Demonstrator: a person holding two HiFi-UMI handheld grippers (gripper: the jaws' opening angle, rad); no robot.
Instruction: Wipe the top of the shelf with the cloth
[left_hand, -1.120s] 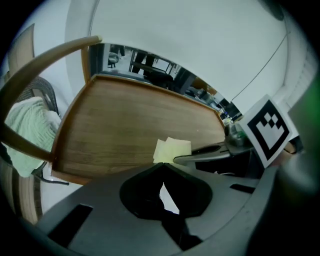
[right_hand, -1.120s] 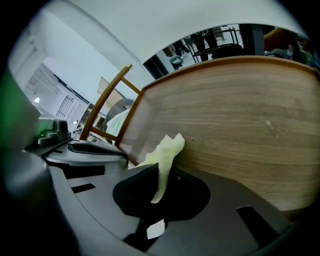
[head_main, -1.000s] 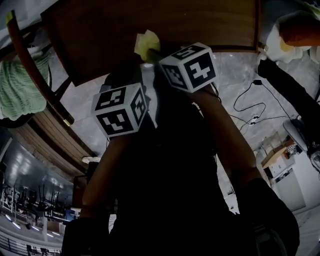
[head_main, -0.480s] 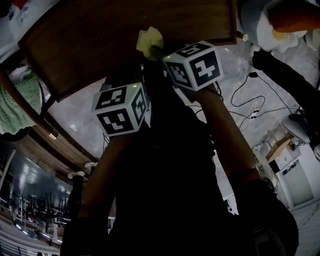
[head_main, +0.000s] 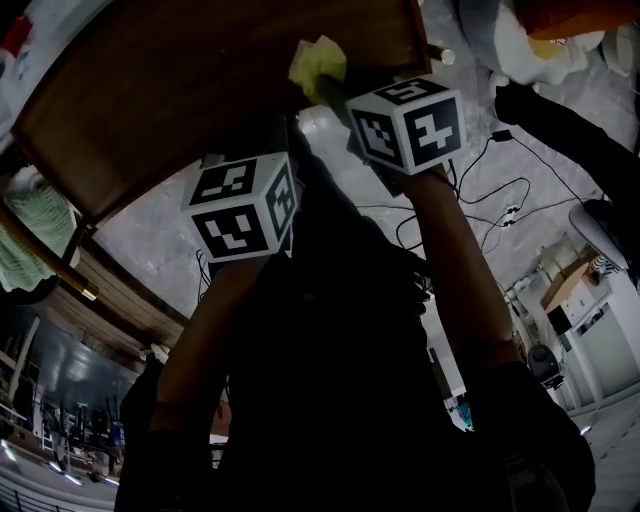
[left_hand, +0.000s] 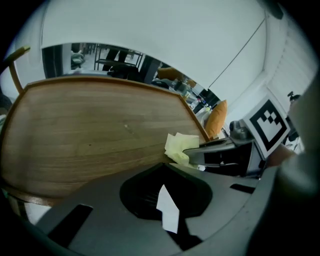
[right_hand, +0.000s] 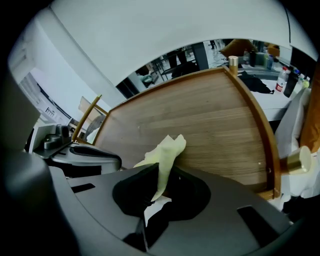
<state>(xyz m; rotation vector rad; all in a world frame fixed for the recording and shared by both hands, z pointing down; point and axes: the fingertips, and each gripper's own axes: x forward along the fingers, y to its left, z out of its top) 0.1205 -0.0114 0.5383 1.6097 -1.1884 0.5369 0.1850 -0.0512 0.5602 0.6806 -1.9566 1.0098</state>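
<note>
Both gripper views, unlike head view, show right tongs (right_hand: 156, 187) pinching cloth (right_hand: 167, 150).

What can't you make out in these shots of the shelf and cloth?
Head view: the left gripper's jaws, under its marker cube.
Head view: the shelf's far side, cut off at the top.
Right gripper view: the cloth's lower end, sunk between the right gripper's jaws.
Any dust on the shelf: too small.
</note>
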